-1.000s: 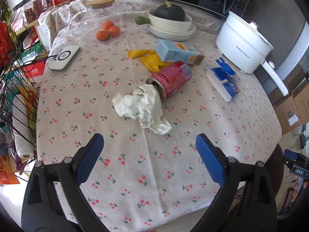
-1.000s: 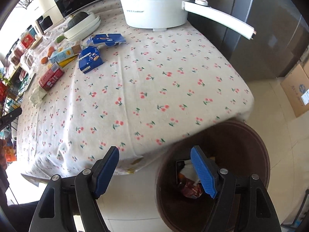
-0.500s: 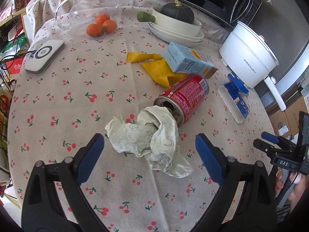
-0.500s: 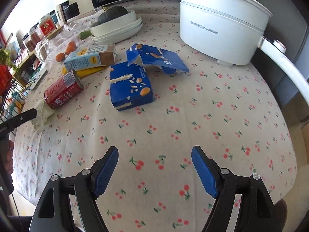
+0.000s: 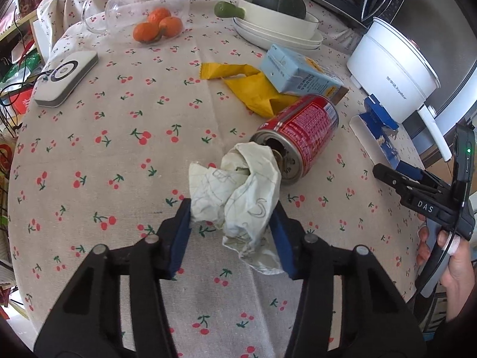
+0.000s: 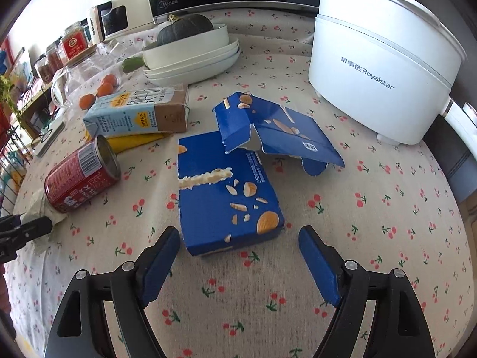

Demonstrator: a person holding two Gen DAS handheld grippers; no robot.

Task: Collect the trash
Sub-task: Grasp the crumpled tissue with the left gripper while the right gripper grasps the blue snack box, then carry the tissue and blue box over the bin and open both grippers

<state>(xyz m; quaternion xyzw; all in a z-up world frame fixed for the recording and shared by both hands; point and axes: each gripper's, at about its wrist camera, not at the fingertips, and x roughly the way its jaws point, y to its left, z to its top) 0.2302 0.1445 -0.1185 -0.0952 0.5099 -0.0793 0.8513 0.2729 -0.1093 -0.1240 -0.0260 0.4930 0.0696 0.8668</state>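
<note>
My left gripper [image 5: 231, 229] is shut on a crumpled white paper wad [image 5: 238, 191] lying on the cherry-print tablecloth [image 5: 119, 155]. The wad touches the open end of a red can [image 5: 301, 131] lying on its side. Behind it lie a yellow wrapper [image 5: 253, 89] and a light blue carton [image 5: 298, 73]. My right gripper [image 6: 240, 253] is open just short of a flat blue snack box [image 6: 223, 191], with a torn blue box piece [image 6: 277, 128] behind it. The can [image 6: 80, 176] and carton [image 6: 137, 113] also show in the right wrist view.
A white electric pot [image 6: 378, 74] stands at the back right. Stacked white dishes with a dark squash [image 6: 190, 53] stand behind the trash. A glass jug and oranges [image 5: 155, 26] and a white device [image 5: 65, 77] are at the left. A wire rack [image 6: 12, 149] borders the table's left edge.
My left gripper moved forward and closed on the paper wad. My right gripper moved from over the bin by the table edge onto the table, up to the blue box, still open.
</note>
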